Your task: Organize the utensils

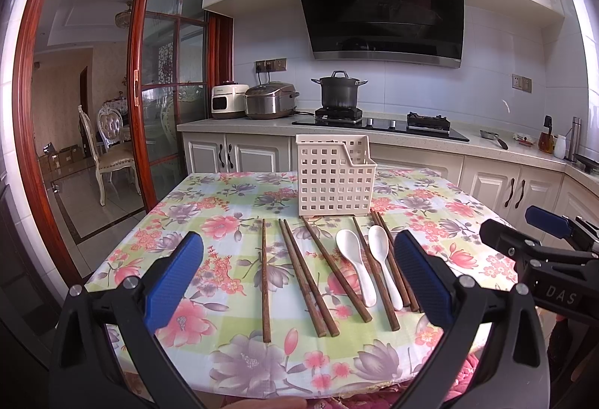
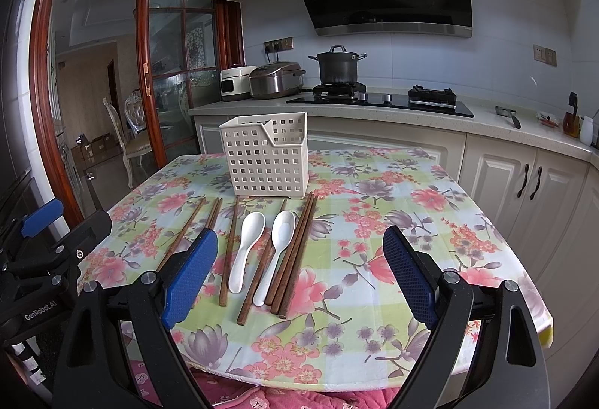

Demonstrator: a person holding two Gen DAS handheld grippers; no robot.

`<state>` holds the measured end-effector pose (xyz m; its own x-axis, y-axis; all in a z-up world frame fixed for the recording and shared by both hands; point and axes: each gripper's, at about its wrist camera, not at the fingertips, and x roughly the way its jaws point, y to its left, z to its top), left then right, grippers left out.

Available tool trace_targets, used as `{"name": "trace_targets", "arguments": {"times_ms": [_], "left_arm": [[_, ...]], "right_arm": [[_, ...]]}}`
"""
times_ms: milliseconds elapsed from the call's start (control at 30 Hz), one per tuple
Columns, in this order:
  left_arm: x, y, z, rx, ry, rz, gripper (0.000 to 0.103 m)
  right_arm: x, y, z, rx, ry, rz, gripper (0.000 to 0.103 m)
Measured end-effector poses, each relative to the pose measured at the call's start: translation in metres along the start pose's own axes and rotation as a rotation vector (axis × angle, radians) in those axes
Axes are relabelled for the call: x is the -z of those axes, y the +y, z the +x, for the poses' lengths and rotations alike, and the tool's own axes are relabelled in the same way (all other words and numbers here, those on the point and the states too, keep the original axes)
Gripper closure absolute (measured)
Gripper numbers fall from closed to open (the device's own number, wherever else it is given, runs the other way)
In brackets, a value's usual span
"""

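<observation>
Nothing is looking sorted yet — the chopsticks point(image 1: 295, 278) and two white spoons point(image 1: 357, 265) are lying mid-frame on the floral table point(image 1: 209, 218), the white basket point(image 1: 334, 175) above them is waiting, seemingly unfilled, and both the left gripper point(image 1: 299, 281) and right gripper point(image 2: 301, 274) are hovering wide, gripping nothing.

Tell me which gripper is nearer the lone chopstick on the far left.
Left. The left gripper frames the lone chopstick; the right gripper sits further right, past the spoons.
</observation>
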<state>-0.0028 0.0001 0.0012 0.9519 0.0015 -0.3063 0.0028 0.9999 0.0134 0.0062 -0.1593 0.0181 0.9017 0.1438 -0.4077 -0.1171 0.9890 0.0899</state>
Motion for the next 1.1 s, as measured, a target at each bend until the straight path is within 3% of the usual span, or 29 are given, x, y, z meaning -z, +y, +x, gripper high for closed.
{"name": "trace_targets", "arguments": {"times_ms": [1100], "left_arm": [[-0.0027,-0.0028,-0.0042,-0.009,-0.026,0.006,0.004]], "right_arm": [[0.0036,-0.0002,0.003,-0.005,0.005,0.01,0.018]]}}
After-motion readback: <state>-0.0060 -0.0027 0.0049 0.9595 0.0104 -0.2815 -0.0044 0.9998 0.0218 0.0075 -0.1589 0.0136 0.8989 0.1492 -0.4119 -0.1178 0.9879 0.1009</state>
